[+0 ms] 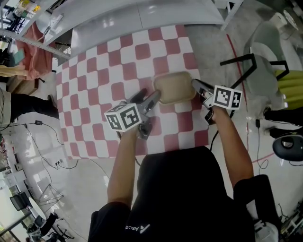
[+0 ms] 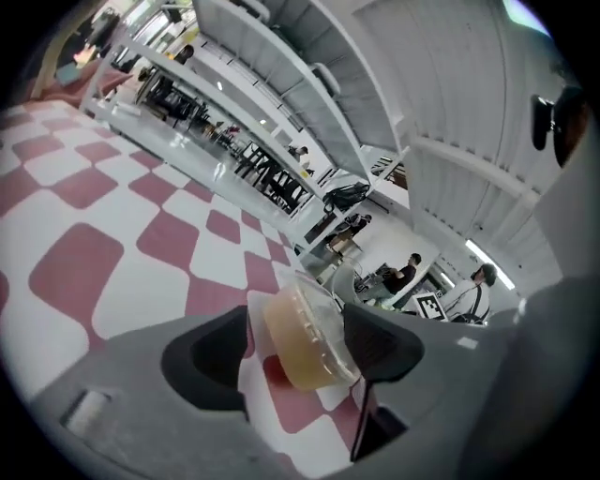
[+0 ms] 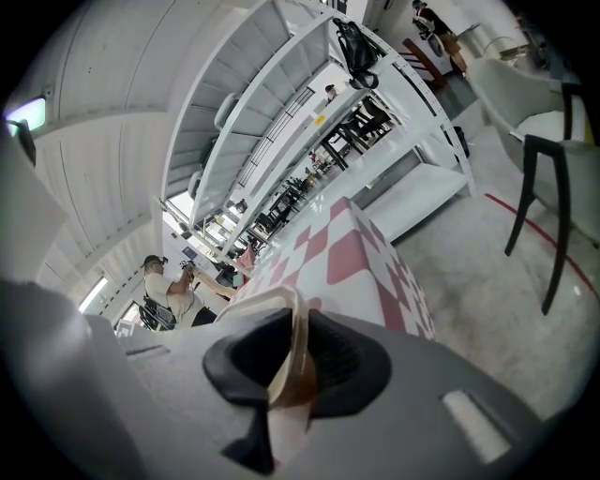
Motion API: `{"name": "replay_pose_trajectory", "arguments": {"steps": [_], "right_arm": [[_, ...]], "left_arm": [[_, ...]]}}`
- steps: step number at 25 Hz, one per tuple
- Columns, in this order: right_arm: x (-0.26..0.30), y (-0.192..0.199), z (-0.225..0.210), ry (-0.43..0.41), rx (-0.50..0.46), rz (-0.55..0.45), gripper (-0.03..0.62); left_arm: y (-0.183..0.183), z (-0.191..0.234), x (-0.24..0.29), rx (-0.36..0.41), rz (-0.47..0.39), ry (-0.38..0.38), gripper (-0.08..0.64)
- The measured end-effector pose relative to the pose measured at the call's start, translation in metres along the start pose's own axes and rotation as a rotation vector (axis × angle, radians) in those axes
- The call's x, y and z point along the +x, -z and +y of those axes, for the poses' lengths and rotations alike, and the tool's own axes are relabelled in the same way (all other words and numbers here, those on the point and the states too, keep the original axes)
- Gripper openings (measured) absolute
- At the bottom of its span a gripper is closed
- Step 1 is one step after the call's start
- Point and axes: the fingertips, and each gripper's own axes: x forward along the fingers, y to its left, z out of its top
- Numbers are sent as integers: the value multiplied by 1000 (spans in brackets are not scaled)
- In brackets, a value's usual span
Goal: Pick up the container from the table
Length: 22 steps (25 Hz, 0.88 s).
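Observation:
A shallow beige container (image 1: 174, 87) with a clear lid sits on the red-and-white checked table (image 1: 109, 71). My right gripper (image 1: 198, 86) is at its right end. In the right gripper view this gripper (image 3: 295, 361) is shut on the container's thin rim (image 3: 267, 302), which stands edge-on between the pads. My left gripper (image 1: 147, 98) is at the container's near-left corner. In the left gripper view its jaws (image 2: 300, 354) stand wide apart. The container (image 2: 302, 323) lies between them, close to the right pad (image 2: 375, 342) and well apart from the left one.
A black-framed chair (image 1: 258, 59) stands on the floor just right of the table. White shelving (image 1: 142, 14) runs along the table's far edge. A person (image 1: 19, 101) stands at the left. The table's right edge is close behind my right gripper.

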Motion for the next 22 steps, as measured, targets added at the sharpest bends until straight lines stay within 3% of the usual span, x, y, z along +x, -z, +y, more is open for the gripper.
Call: {"name": "replay_pose_trajectory", "arguments": {"steps": [9,15,22], "right_arm": [[1,1,1,-20,-3,4,57],[2,0,2,-23,-11,10,57],[2,0,1,-26,-15,9,55]], "left_arm": [[27,6,26,-230,143,104,310],[42,-7,36,-257,247,182,308],[48,-17,44,-302,268,213,268]]}}
